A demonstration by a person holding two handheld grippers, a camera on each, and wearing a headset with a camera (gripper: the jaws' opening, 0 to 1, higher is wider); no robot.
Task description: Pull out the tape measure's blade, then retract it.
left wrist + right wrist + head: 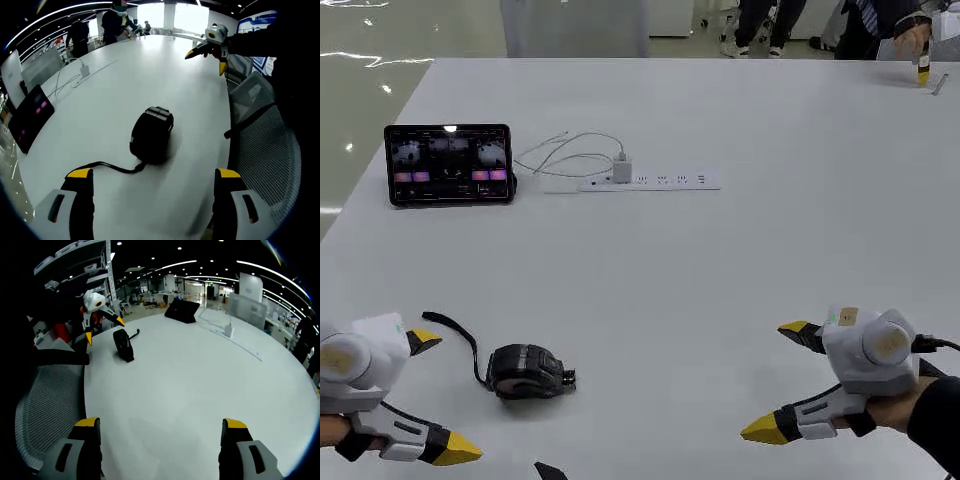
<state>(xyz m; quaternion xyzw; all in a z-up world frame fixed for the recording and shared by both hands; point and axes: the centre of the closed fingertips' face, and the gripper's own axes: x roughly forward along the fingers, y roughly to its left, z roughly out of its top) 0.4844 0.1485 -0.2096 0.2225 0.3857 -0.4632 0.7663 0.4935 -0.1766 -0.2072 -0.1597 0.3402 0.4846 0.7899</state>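
Honestly, nothing of the task looks to have been started yet. The tape measure [528,371] is seen lying on the white table [720,270] near the front edge, just beside the left gripper [448,395] and well apart from the right gripper [772,380]. It is touched by neither. No blade can be seen drawn out, so both the pull and the retract are judged to be left to do. Both grippers are held with jaws spread wide and nothing between them.

As for what each view adds: the far layout is given by the head view, with a tablet [449,163] with a lit screen, a power strip [650,181] and a white cable [560,150] well beyond the tape measure. A black wrist strap [455,335] is shown there curling from the tape measure toward the left gripper, and a small tab at its other end is guessed to be the blade hook, though it's too small to be sure.

In the left gripper view the tape measure is seen close up, lined up between the jaws, and a mesh chair [260,130] off the table edge is picked up too. In the right gripper view the tape measure is small and far off, with the left gripper hanging just beside it
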